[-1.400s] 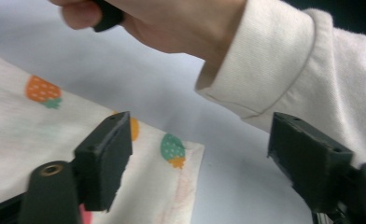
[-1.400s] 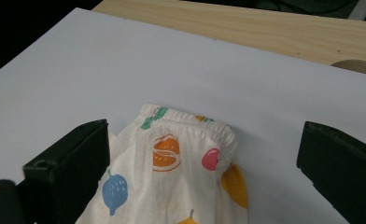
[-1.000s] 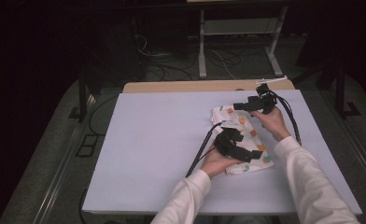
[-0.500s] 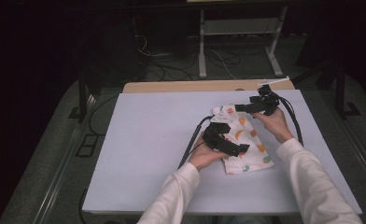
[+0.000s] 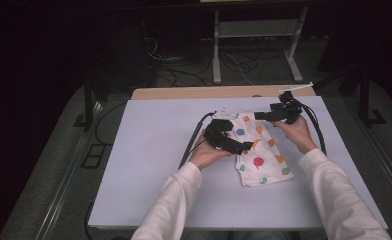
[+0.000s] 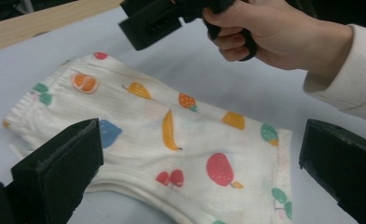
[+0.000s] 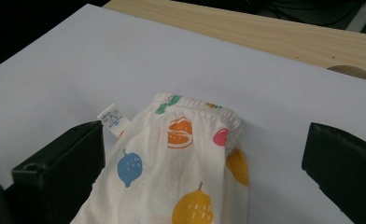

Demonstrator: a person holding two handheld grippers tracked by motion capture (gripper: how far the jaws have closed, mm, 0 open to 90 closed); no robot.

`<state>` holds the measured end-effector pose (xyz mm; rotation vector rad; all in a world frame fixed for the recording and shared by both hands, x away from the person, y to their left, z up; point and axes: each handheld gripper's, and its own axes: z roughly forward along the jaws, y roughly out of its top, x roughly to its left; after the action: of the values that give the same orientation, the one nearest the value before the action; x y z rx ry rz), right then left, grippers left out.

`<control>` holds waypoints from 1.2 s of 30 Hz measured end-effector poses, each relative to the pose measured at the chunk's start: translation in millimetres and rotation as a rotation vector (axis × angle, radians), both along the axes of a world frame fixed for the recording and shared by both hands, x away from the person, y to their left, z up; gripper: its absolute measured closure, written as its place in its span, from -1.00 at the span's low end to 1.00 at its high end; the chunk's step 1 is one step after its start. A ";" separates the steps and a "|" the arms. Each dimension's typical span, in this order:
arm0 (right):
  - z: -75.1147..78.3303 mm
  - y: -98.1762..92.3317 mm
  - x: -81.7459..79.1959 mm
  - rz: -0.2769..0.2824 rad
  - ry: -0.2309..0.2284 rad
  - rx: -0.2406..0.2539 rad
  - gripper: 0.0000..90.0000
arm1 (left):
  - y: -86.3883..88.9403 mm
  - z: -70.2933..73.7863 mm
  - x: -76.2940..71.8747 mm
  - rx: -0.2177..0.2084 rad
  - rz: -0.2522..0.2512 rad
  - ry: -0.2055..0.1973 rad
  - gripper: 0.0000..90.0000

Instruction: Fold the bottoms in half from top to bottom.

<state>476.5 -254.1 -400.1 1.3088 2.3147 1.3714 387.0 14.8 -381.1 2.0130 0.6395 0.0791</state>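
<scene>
High view — the fruit-print pants (image 5: 260,155) lie folded flat on the white table (image 5: 149,165), right of centre, waistband toward the far edge. My left gripper (image 5: 227,140) hangs over their near-left edge; my right gripper (image 5: 276,114) sits at the far-right corner by the waistband.

Left gripper view — my left jaws stand wide apart, nothing between them, the pants (image 6: 172,140) spread just beyond. The right gripper (image 6: 158,21) hovers above the far side, held by my right hand (image 6: 270,35).

Right gripper view — right jaws also spread, empty, aimed at the waistband (image 7: 197,105); a care label (image 7: 112,117) sticks out at its left.

Handling note, as I judge it — lower both sets of jaws onto the cloth edge itself, bite all layers together, lift evenly so the fold does not slip open.
</scene>
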 end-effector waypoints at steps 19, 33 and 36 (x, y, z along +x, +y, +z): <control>5.1 -4.0 8.3 -0.005 0.020 -0.001 -1.00 | 14.1 20.0 35.0 0.034 0.015 0.002 -1.00; 2.2 -8.8 16.1 -0.039 0.042 0.012 -1.00 | 12.4 -1.8 57.1 0.025 0.071 0.058 -1.00; 0.6 -9.1 17.3 -0.051 0.047 0.024 -1.00 | 15.6 -7.0 63.9 -0.005 0.097 0.079 -1.00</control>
<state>493.8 -263.2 -399.5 1.4113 2.2849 1.3710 450.8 30.4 -388.1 1.9876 0.7870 0.0567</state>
